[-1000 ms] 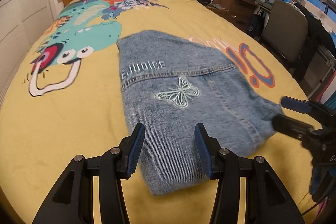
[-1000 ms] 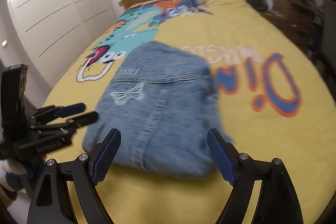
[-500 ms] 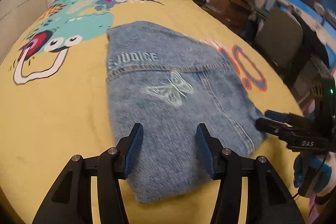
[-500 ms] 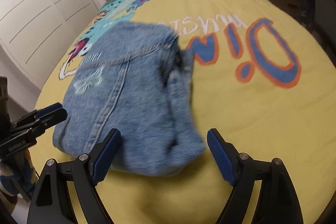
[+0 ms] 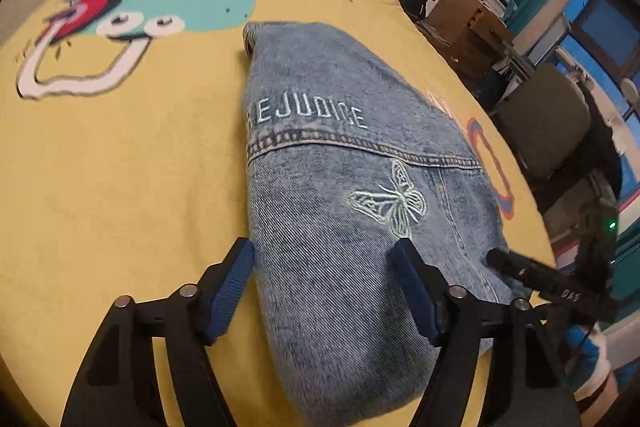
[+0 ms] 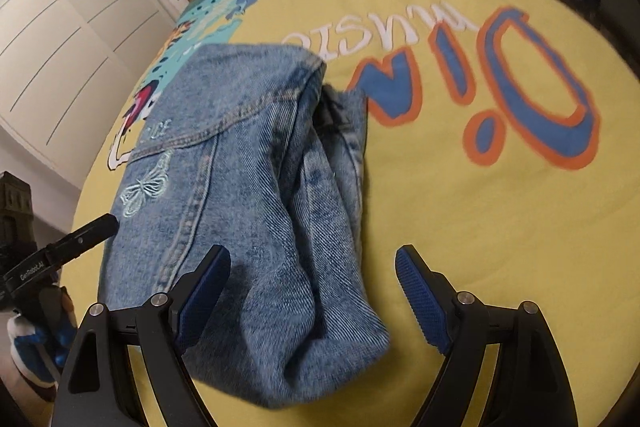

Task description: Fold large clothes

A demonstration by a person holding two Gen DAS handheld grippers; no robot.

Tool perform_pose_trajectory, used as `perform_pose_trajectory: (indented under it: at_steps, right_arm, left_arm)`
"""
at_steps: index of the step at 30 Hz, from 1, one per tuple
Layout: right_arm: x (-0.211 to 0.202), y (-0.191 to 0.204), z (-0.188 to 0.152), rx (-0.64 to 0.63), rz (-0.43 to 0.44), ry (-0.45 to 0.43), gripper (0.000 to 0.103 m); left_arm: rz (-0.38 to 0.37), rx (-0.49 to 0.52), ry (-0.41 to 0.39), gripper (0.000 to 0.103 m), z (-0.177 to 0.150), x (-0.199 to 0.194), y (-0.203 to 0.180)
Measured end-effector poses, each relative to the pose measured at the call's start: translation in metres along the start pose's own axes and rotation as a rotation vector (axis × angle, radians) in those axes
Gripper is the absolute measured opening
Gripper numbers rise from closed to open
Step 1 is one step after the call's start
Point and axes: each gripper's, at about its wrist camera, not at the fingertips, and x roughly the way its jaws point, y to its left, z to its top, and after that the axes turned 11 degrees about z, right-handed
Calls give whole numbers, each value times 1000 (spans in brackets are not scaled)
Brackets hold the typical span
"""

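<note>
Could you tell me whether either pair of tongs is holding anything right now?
Nothing is held: the left tongs and right tongs are both open over the denim jacket.

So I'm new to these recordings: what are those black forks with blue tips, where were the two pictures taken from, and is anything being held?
Those forks are hand-held grippers; a person carries one in each hand, with a fisheye camera looking along the fingers. One picture comes from the left gripper, the other from the right gripper. Each also shows the other gripper at its edge. On the yellow bedspread lies a folded denim jacket, with an embroidered butterfly facing up. Both grippers are open, near the jacket's closest edge, and hold nothing.
</note>
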Motion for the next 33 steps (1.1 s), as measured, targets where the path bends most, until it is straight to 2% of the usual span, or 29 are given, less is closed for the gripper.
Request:
perform_pose_trajectory:
  at_steps: [5, 9, 13, 14, 16, 17, 18, 20, 25, 29, 33]
  right_arm:
    - [16, -11, 7, 51, 66, 38, 86]
    - [26, -15, 13, 57, 88, 62, 86]
    - [38, -20, 15, 75, 141, 89, 86]
    - [40, -20, 14, 67, 156, 94, 84]
    - [43, -19, 16, 80, 218, 89, 56]
    - [42, -16, 18, 82, 234, 75, 47]
    - [40, -14, 19, 78, 247, 64, 43]
    - [36, -3, 22, 47, 253, 42, 33]
    - [30, 37, 32, -28, 299, -2, 30]
    - [39, 70, 35, -63, 361, -32, 30]
    - [65, 82, 28, -65, 372, 13, 30]
  left_arm:
    - [-121, -118, 79, 72, 12, 21, 23]
    - [-184, -140, 158, 80, 20, 41, 30]
    - [-232, -112, 208, 79, 22, 53, 24]
    - [-228, -88, 195, 73, 22, 52, 21]
    - [-230, -54, 160, 60, 23, 45, 20]
    - [-228, -44, 144, 52, 22, 40, 20]
    - [-229, -43, 134, 45, 23, 35, 21]
    - [-230, -30, 110, 39, 23, 24, 20]
    - [-216, 22, 16, 35, 28, -22, 25]
    - [-182, 27, -54, 36, 31, -64, 52]
    - [-131, 32, -51, 36, 18, -72, 73]
